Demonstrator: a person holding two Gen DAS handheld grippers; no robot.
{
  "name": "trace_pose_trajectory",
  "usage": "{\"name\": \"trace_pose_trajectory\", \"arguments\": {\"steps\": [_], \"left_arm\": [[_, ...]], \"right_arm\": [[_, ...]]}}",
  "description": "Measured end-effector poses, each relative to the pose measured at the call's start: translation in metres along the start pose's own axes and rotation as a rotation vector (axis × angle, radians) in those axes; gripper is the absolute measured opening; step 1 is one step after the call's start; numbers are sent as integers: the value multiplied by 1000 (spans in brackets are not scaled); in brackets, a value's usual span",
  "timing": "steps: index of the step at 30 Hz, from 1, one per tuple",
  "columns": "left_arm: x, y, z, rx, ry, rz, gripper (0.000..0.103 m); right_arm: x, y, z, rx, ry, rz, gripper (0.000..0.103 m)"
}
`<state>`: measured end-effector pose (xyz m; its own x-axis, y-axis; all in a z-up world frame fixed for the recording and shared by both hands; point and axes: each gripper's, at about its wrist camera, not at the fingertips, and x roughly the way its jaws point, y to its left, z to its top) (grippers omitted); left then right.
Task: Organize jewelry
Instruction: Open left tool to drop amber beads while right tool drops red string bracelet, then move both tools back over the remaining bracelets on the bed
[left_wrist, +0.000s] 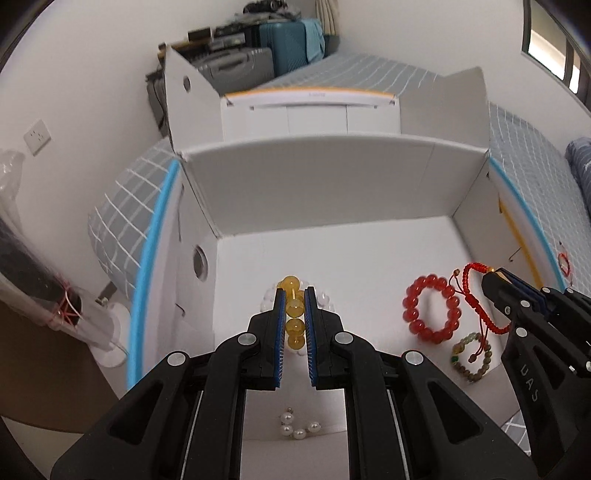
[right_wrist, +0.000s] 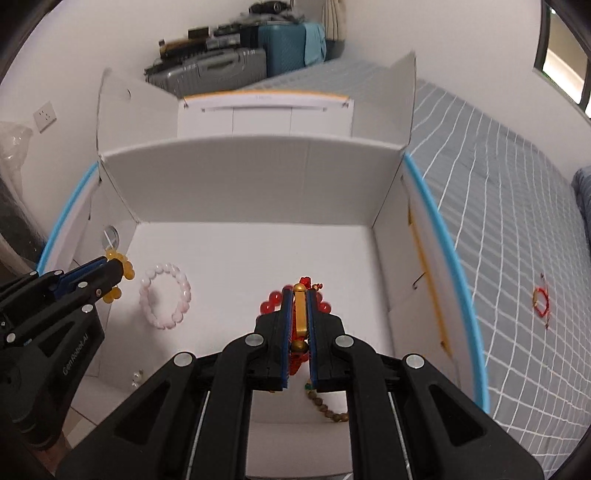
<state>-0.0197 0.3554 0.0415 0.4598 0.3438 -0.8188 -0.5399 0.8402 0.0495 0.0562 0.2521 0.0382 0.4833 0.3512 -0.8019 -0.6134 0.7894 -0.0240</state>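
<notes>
Jewelry over white box (left_wrist: 332, 236): left gripper (left_wrist: 294, 306) clamped on yellow bead bracelet (left_wrist: 293, 304), right gripper (right_wrist: 299, 314) clamped on red cord bracelet (right_wrist: 300, 314), near box's right wall.

Amber-yellow translucent beads of the yellow bracelet (left_wrist: 294, 314) are glowing between the blue pads of the black left gripper (left_wrist: 294, 295). A red cord bracelet (right_wrist: 300, 332) with a gold tube is showing between the right gripper (right_wrist: 300, 291), also black with blue pads. Under it, a red bead bracelet (left_wrist: 432, 308) is shining against the white box (left_wrist: 314, 177); a pale pink bracelet (right_wrist: 166, 301) is lying left of it. The bedspread (right_wrist: 498, 221) right of the box is showing grey with white grid lines
</notes>
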Motion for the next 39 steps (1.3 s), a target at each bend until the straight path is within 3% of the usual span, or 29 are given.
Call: {"name": "trace_pose_trajectory", "arguments": {"steps": [13, 15, 17, 20, 23, 28, 31, 39], "left_arm": [[9, 4, 2, -2, 39, 11, 12], [6, 4, 2, -3, 37, 6, 14], [2, 6, 2, -14, 30, 8, 37], [-5, 10, 3, -35, 2, 12, 54], [-12, 14, 5, -54, -17, 8, 69], [-23, 15, 6, -67, -49, 10, 87], [-29, 14, 7, -68, -71, 16, 94], [-40, 9, 7, -67, -116, 46, 97]], "right_arm": [[13, 9, -3, -27, 47, -4, 8], [10, 9, -3, -25, 39, -7, 21], [5, 8, -3, -15, 27, 9, 50], [-7, 4, -1, 3, -4, 18, 70], [-20, -1, 1, 13, -34, 12, 82], [-37, -12, 5, 32, -79, 8, 95], [-42, -16, 5, 37, -94, 3, 95], [-53, -27, -1, 43, -121, 2, 95]]}}
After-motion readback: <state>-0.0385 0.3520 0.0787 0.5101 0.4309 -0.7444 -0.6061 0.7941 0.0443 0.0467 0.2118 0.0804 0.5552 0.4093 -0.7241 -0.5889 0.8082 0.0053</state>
